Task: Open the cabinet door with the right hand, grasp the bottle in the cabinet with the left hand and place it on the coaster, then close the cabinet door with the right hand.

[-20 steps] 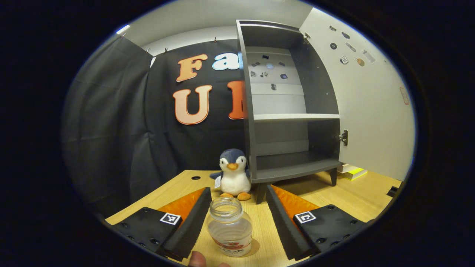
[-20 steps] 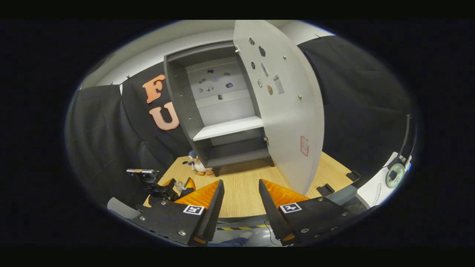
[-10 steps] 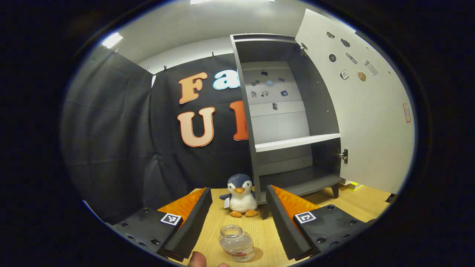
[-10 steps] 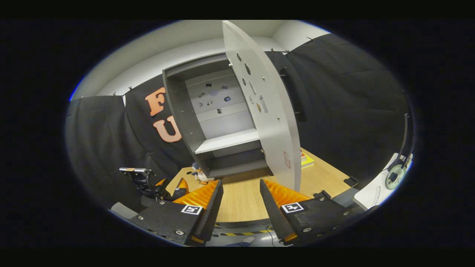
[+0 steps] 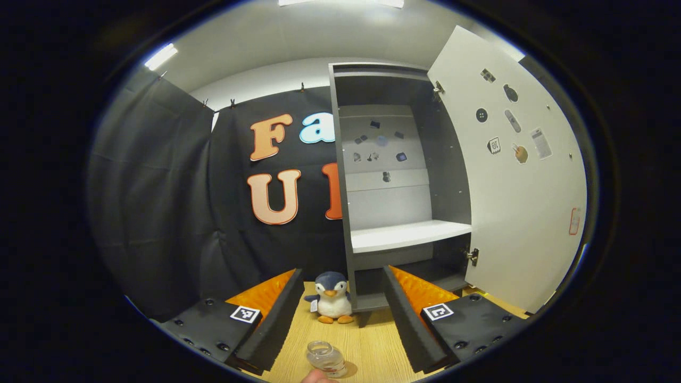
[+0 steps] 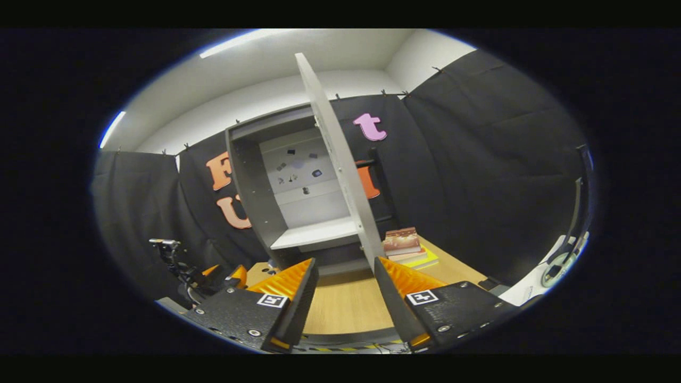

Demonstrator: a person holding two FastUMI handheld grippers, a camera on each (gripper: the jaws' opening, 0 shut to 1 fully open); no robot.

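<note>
A small clear uncapped bottle (image 5: 325,357) stands upright on the wooden table (image 5: 372,346), low in the left gripper view. I cannot make out the coaster under it. My left gripper (image 5: 343,272) is open, drawn back from the bottle and apart from it. The grey cabinet (image 5: 346,213) stands open with bare shelves, its pale door (image 5: 521,202) swung out to the right. In the right gripper view the door (image 6: 340,165) shows edge-on just beyond my right gripper (image 6: 346,263), which is open with nothing between its fingers. The left gripper (image 6: 221,275) appears at the lower left there.
A penguin plush (image 5: 332,305) sits on the table by the cabinet's left front corner. A stack of books (image 6: 405,246) lies right of the cabinet behind the door. A fingertip (image 5: 315,377) shows at the bottom edge. Black cloth walls close in the table.
My left gripper has pulled back and up, leaving the bottle standing on the table. The right gripper has shifted rightward, so the door's inner face has turned to an edge-on view.
</note>
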